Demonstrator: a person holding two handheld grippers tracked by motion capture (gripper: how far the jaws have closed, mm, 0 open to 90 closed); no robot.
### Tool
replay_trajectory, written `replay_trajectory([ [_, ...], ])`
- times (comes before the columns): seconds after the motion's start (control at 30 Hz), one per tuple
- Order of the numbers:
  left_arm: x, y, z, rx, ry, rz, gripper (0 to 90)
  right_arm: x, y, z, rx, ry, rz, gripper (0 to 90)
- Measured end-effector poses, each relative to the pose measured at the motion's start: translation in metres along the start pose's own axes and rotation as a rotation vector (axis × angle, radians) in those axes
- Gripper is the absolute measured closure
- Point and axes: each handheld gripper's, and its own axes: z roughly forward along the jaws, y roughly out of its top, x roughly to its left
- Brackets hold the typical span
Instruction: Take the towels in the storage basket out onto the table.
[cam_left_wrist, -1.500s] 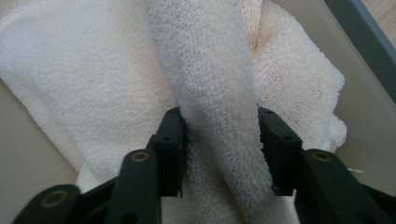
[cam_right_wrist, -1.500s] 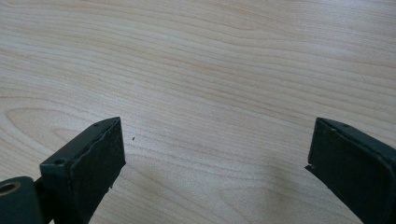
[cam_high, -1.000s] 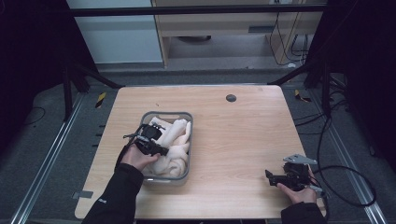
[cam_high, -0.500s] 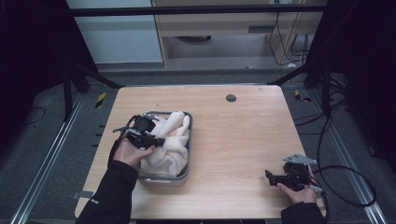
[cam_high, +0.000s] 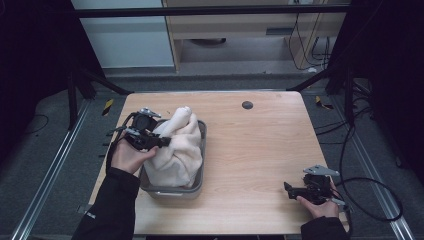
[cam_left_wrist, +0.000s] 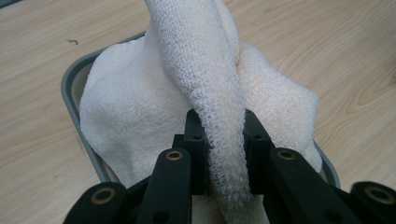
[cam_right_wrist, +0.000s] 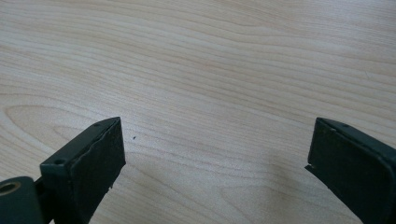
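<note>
From the high view, the left gripper (cam_high: 162, 141) pinches a cream towel (cam_high: 179, 150) heaped in a grey tray (cam_high: 196, 185) at the wooden table's (cam_high: 260, 145) left side. The left gripper view shows a towel fold clamped between both jaws. In the right gripper view, the right gripper (cam_right_wrist: 215, 163) hangs spread wide over bare wood.

A light wooden table (cam_high: 260, 145) sits centre frame, grain running across it, a small dark round cap (cam_high: 247, 105) near its far edge. Beneath and around lies grey carpeted floor (cam_high: 45, 150), with metal rails (cam_high: 55, 170) running along the left and right sides. Black frame posts (cam_high: 75, 95) rise at both edges. At the top, a pale cabinet panel (cam_high: 125, 40) stands beside wooden shelving (cam_high: 240, 25). Black cables (cam_high: 310, 45) hang upper right, and yellow-black tape (cam_high: 107, 106) marks the floor.
</note>
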Motion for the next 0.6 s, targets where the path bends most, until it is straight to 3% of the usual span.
replay_trajectory([
  [0.6, -0.004, 0.024, -0.035, -0.054, 0.003, 0.018, 76.3, 0.0, 0.0, -0.001, 0.0, 0.004, 0.008, 4.0],
])
